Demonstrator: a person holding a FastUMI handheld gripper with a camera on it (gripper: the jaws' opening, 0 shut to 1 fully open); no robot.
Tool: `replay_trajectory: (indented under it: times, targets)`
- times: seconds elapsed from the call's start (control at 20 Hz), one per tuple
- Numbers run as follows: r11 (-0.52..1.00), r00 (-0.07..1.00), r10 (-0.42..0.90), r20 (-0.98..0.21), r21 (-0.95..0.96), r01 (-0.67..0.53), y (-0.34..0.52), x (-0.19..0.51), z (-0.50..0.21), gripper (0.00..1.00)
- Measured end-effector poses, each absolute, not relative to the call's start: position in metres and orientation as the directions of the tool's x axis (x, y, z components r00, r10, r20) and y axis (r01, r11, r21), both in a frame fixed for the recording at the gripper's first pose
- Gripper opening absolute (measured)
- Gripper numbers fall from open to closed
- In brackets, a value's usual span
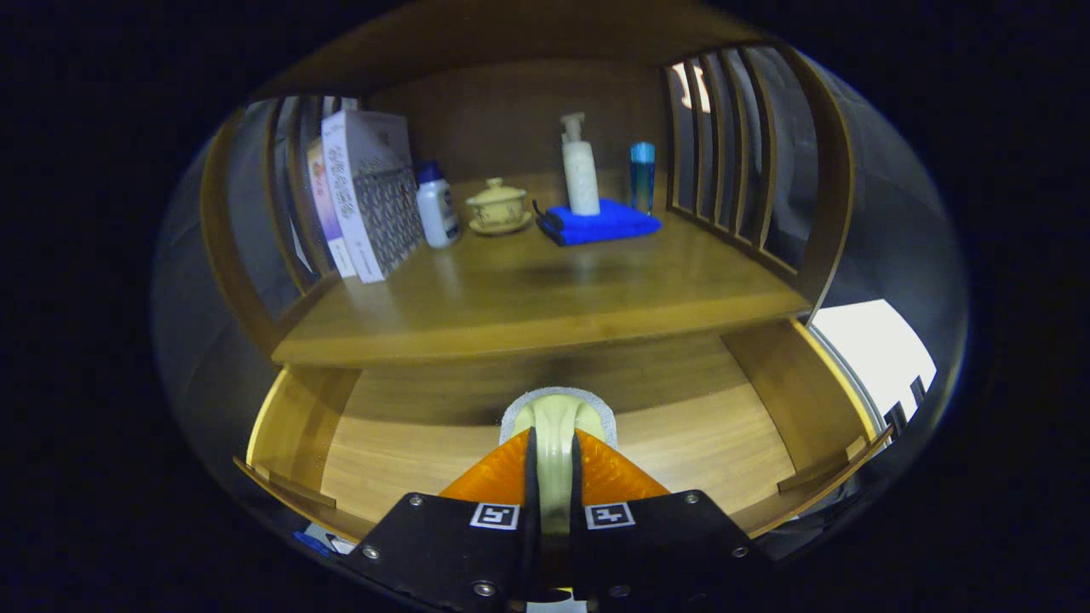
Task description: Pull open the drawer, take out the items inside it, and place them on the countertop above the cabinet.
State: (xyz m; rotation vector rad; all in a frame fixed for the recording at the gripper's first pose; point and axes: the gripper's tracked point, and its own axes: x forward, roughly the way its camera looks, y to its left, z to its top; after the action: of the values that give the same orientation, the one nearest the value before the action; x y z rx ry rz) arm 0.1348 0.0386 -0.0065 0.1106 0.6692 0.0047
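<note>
Claw (553,464) is clamped narrow on a pale, cream-coloured item (555,426) with a grey fuzzy edge; both fingers press its sides. Can't tell what it is, maybe a brush or scrubber. It pokes out just ahead of the fingertips, over the open drawer (681,426).

Drawer is pulled out, and its wooden floor under and beyond the claw looks bare. My read: this is the last or only item, and the step in hand is carrying it up to the desk (528,298).

The desk sits above and beyond the claw, its front edge overhanging the back of the drawer. Advice:
- Lift straight up first to clear that front edge, then go forward. Angling in early risks knocking the item on the lip.
- Keep the squeeze steady; the grip is near one end of the item, so it could pivot.
- Set down on the bare front stretch of the desk, dead ahead. Plenty of room there.
- Stay short of the clutter at the back: blue cloth (600,223) with pump bottle (580,170) on it, lidded cup (497,204), white bottle (436,209), boxes (370,196) ahead-left, blue bottle (642,174) ahead-right.
- Let it touch wood before letting go, then back out level.

Slatted side panel (724,145) ahead-right shouldn't matter on a centred approach.
</note>
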Motion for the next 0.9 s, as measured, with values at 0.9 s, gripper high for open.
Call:
replay_trajectory:
  times: [0.9]
  targets:
    - [0.998, 0.939, 0.061, -0.340, 0.037, -0.051, 0.049, 0.230, 0.124, 0.14]
